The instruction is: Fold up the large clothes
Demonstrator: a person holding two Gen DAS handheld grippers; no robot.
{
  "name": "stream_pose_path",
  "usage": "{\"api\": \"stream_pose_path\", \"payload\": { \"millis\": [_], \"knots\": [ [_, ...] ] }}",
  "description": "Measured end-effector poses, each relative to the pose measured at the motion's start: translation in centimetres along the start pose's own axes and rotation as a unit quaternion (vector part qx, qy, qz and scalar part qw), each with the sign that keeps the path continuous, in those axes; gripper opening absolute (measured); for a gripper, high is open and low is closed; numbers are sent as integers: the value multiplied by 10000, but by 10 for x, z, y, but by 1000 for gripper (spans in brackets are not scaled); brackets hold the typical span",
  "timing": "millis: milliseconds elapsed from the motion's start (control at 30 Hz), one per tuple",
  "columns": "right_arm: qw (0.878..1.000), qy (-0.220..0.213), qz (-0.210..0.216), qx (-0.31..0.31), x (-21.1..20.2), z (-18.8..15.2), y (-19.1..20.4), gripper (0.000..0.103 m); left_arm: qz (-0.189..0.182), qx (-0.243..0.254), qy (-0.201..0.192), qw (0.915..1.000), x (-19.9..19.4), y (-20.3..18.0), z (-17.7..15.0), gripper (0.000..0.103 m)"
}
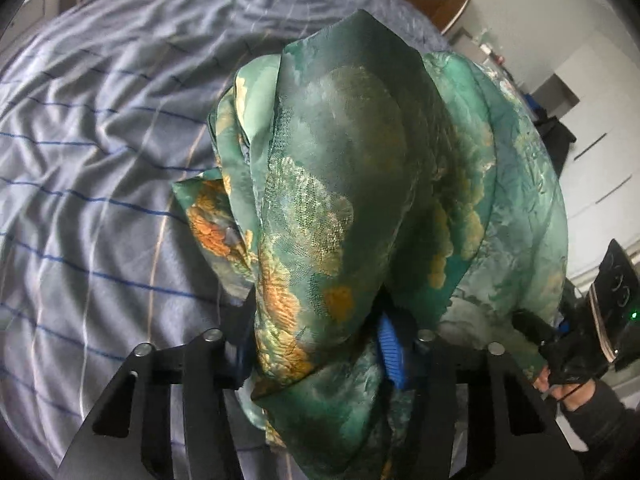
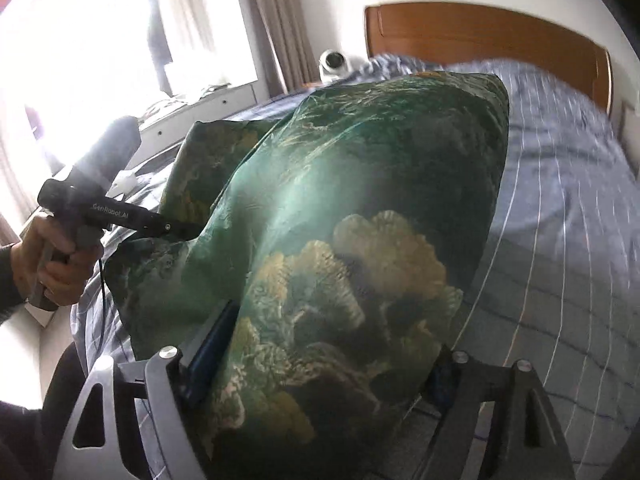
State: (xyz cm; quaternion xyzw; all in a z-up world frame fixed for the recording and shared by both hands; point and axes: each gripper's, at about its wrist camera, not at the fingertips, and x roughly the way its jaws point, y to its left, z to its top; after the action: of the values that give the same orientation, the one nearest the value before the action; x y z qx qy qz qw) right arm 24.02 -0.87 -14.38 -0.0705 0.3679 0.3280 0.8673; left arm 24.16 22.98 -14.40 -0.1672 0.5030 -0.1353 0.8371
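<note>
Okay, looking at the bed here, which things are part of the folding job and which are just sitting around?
Part of the job:
green patterned garment, gripped by both tools
left gripper
right gripper
striped bedsheet, the surface under it

Just lying about:
wooden headboard
small white camera beside the bed
window and curtain
white drawers

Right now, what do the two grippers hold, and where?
Both hold the green garment: left gripper on a bunched fold, right gripper on another part.

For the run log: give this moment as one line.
stage: mid-fold | left gripper: shut on green garment | right gripper: shut on garment | garment: bunched, lifted over striped bedsheet
</note>
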Motion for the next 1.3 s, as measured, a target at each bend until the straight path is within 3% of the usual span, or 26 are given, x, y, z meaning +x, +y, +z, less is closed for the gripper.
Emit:
{"api": "stream_pose_path", "payload": {
  "millis": [33,133,167,200,300,367,433,500,567,633,767,867,967,1100,1167,1267,1300],
  "knots": [
    [10000,-52,-21,-71,-3,-2,4,80,82,8,-65,9999,-1,-2,-3,52],
    [10000,19,60,10,-5,-12,0,81,349,37,-25,9994,8,-3,-7,83],
    [9996,133,147,190,0,-14,-7,81,236,-71,135,9996,14,4,-3,97],
    [9986,221,246,406,4,-16,-20,81,104,-223,218,9995,18,11,-1,103],
    [9904,410,684,1127,15,-23,-55,81,-861,-862,665,9903,39,37,4,103],
    [9851,430,967,1353,19,-27,-68,83,-1149,-1116,810,9838,53,45,5,103],
    [9834,472,1036,1413,24,-28,-72,83,-1179,-1246,763,9822,58,48,7,98],
    [9823,521,993,1501,28,-26,-75,83,-1061,-1045,558,9873,47,33,7,74],
    [9886,486,746,1217,18,-22,-60,81,-1025,-930,425,9895,30,19,8,61],
    [9943,304,568,849,4,-16,-43,79,-1142,-927,254,9888,10,12,11,56],
    [9972,-321,484,466,-41,0,-22,78,-1211,-605,-155,9907,-21,-13,36,56],
    [9957,-682,438,449,-62,22,-43,79,-1198,-230,-459,9915,-29,-46,72,56],
    [9949,-858,347,410,-63,48,-76,79,-1079,10,-626,9922,-9,-77,113,56],
    [9942,-818,284,639,-47,70,-141,79,-775,323,-687,9941,41,-114,156,57],
    [9940,-704,220,802,-33,75,-172,79,-596,462,-634,9951,61,-111,159,60],
    [9914,-307,208,1253,4,69,-217,79,-296,327,-262,9987,112,-105,157,69],
    [9892,-97,227,1444,18,62,-230,79,-122,214,-67,9997,131,-99,148,79]
  ]
}}
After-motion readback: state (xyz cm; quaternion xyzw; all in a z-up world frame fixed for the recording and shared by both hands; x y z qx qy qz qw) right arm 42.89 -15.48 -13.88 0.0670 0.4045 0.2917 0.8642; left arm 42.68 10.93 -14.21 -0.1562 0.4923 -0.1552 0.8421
